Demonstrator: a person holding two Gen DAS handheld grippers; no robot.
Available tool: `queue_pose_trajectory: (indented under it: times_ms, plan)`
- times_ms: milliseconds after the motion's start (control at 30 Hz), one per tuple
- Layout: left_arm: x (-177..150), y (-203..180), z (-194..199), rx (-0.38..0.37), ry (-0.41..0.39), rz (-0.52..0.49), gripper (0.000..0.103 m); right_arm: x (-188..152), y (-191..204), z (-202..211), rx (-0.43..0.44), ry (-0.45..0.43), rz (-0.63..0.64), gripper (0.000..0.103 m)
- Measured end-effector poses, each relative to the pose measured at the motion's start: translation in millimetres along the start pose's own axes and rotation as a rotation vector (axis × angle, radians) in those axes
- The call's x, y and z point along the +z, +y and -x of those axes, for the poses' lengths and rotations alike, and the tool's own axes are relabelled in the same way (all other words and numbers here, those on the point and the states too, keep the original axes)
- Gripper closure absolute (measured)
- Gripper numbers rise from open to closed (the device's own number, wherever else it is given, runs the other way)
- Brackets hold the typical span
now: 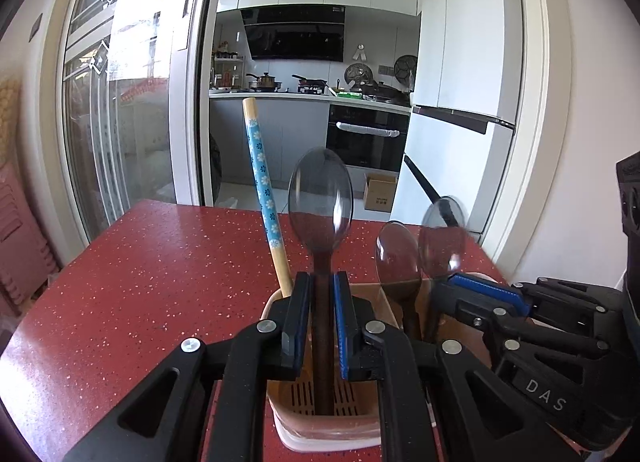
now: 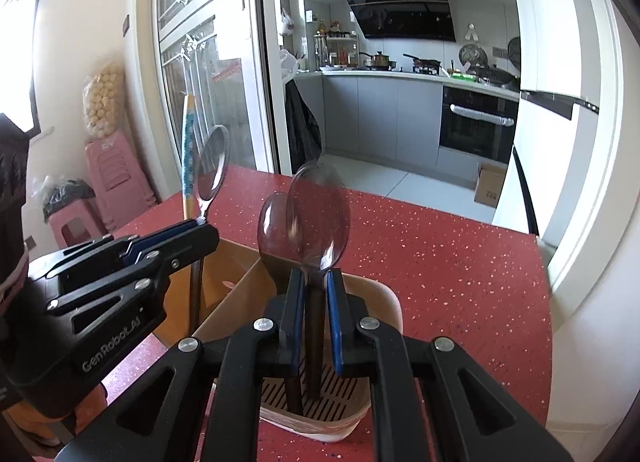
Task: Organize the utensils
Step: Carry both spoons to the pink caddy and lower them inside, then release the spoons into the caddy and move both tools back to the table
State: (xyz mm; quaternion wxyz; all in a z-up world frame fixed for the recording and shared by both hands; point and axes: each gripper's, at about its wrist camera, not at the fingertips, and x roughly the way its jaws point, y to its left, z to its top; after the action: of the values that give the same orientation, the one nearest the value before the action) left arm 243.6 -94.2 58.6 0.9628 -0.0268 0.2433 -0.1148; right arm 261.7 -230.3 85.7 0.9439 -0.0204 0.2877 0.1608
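A beige divided utensil holder (image 1: 276, 414) (image 2: 386, 294) stands on the red speckled table (image 1: 140, 282). My left gripper (image 1: 322, 322) (image 2: 202, 228) is shut on the dark handle of a spoon (image 1: 320, 198) (image 2: 212, 166). That spoon is upright, its handle reaching the slotted floor of the left compartment. My right gripper (image 2: 314, 322) (image 1: 454, 282) is shut on a second spoon (image 2: 318, 218) (image 1: 442, 238), whose handle stands in the right compartment. A third spoon (image 1: 396, 258) (image 2: 274, 222) stands loose beside it. A blue flowered chopstick (image 1: 262, 198) (image 2: 187, 150) leans in the holder's left side.
The table (image 2: 440, 262) ends just beyond the holder, with a kitchen doorway behind it. Pink stools (image 2: 116, 178) and a dark bag stand on the floor at the left. A white fridge (image 1: 452, 142) stands to the right.
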Motion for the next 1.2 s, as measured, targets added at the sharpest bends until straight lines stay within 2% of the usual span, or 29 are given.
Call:
queue_pose_trajectory:
  times_ms: [67, 100, 300, 433, 533, 633, 867, 933, 1067, 1100, 1133, 1167, 1200]
  plan:
    - [0, 0, 2, 0.001, -0.001, 0.004, 0.061, 0, -1, 1, 0.009, 0.001, -0.008, 0.076]
    - [1, 1, 2, 0.002, -0.001, 0.004, 0.061, 2, -2, 4, 0.014, -0.004, -0.018, 0.074]
    - [4, 1, 9, 0.005, -0.008, 0.008, 0.061, 9, -11, 25, 0.027, -0.044, -0.089, 0.068]
    - [8, 3, 24, 0.016, -0.024, 0.011, 0.061, 9, -17, 38, 0.04, -0.042, -0.123, 0.06]
    - [9, 5, 36, 0.026, -0.025, 0.008, 0.061, 7, -20, 46, 0.056, -0.027, -0.153, 0.053]
    - [8, 9, 49, 0.031, -0.011, 0.007, 0.061, 3, -20, 55, 0.072, -0.008, -0.187, 0.039]
    - [-10, 28, 82, 0.046, 0.033, 0.043, 0.061, -16, -12, 71, 0.101, 0.075, -0.231, 0.032]
    - [-18, 34, 90, 0.066, 0.047, 0.042, 0.061, -24, -10, 75, 0.114, 0.1, -0.249, 0.024]
    - [-37, 50, 103, 0.077, 0.099, 0.072, 0.061, -44, -5, 82, 0.111, 0.147, -0.26, 0.023]
    - [-41, 52, 107, 0.08, 0.109, 0.076, 0.058, -50, -3, 83, 0.108, 0.16, -0.261, 0.023]
    - [-46, 55, 110, 0.085, 0.121, 0.079, 0.018, -56, 0, 83, 0.107, 0.177, -0.261, 0.023]
    - [-50, 57, 112, 0.098, 0.133, 0.085, 0.0, -61, 1, 83, 0.106, 0.191, -0.261, 0.023]
    - [-55, 60, 119, 0.119, 0.121, 0.098, 0.0, -67, 4, 84, 0.104, 0.207, -0.259, 0.023]
